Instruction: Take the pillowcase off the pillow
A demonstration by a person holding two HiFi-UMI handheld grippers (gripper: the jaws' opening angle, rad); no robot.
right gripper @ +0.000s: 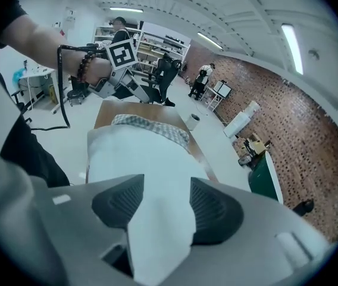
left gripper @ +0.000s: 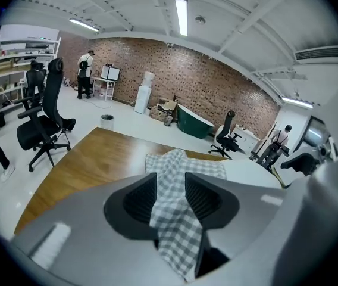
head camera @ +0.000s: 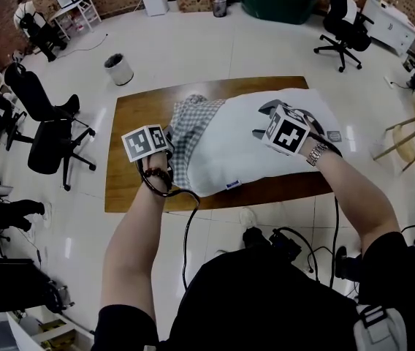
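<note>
Head view shows a white pillow [head camera: 266, 159] laid across a wooden table [head camera: 131, 174], with the checked pillowcase [head camera: 189, 134] gathered at its left end, so that most of the pillow is already bare. In the left gripper view the left gripper [left gripper: 170, 198] is seen pinched on a bunched strip of the pillowcase, which fills the gap between the two pads and trails out behind them. In the right gripper view the right gripper [right gripper: 160, 204] is clamped, its jaws fairly wide, on a thick fold of the pillow at the opposite end. Both things are judged light, soft and limp: no shape will be kept by either, and the pillow can be expected to fold or be dragged along unless it is anchored. The woven cloth is thought likely to slide through a slack pinch, so a gathered, doubled handful near the open hem is to be preferred to a single layer. The pillow is best taken by a corner or end seam, where the filling is thin enough to be squeezed firmly. Nothing here is fragile, though stitching could be strained if the case is snagged on a corner and tugged hard.
</note>
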